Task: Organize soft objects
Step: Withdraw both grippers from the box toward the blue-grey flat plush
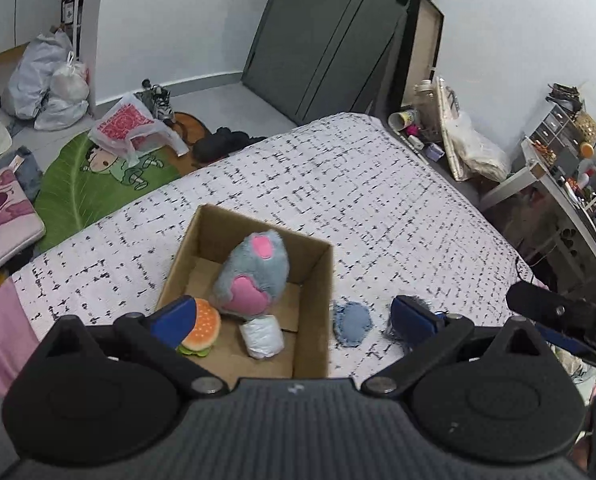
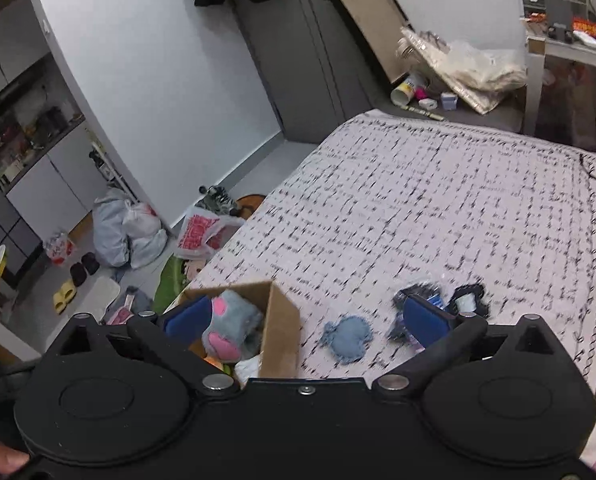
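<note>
Left tongs (image 1: 298,318) spread wide, nothing gripped, hanging over the cardboard box (image 1: 318,280) on the bed (image 1: 378,184). Inside the box: burger plush (image 1: 201,326) near left, grey-and-pink plush (image 1: 253,276) standing mid, white roll (image 1: 263,336) just beside it. Right of the box, flat on the bed: blue denim patch (image 1: 352,324), then a dark fuzzy bundle (image 2: 418,294). Right tongs (image 2: 306,320) also released, empty.
</note>
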`<state>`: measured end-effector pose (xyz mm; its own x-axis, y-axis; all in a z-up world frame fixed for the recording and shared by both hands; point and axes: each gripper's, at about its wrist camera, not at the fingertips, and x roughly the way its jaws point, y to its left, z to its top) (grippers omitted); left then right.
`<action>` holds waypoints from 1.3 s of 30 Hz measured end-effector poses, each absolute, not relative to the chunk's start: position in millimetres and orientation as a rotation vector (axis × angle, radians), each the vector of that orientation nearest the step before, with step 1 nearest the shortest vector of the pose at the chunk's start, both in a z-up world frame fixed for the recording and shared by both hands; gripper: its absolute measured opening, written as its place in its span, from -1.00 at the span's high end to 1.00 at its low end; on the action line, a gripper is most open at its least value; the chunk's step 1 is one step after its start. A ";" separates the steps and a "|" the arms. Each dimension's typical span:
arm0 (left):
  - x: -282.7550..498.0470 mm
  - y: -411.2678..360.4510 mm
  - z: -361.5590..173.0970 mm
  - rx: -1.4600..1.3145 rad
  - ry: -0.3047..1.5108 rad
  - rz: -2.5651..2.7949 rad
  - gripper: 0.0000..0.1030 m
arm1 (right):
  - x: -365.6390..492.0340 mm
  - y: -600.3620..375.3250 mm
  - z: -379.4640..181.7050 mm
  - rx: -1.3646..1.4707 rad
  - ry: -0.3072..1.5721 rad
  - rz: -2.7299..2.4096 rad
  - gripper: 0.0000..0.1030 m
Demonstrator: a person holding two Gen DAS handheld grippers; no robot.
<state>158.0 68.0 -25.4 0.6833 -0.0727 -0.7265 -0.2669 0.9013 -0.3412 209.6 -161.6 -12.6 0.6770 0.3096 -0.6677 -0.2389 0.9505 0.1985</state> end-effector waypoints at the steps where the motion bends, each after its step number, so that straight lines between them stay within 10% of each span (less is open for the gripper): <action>1: 157.2 65.5 -23.7 -0.445 0.813 0.114 -0.99 | 211.9 -165.1 -10.8 0.096 0.766 0.306 -1.00; 39: 229.1 -79.2 -72.9 -0.257 0.942 0.108 -0.99 | 270.5 -314.6 -80.5 0.422 0.890 0.290 -0.99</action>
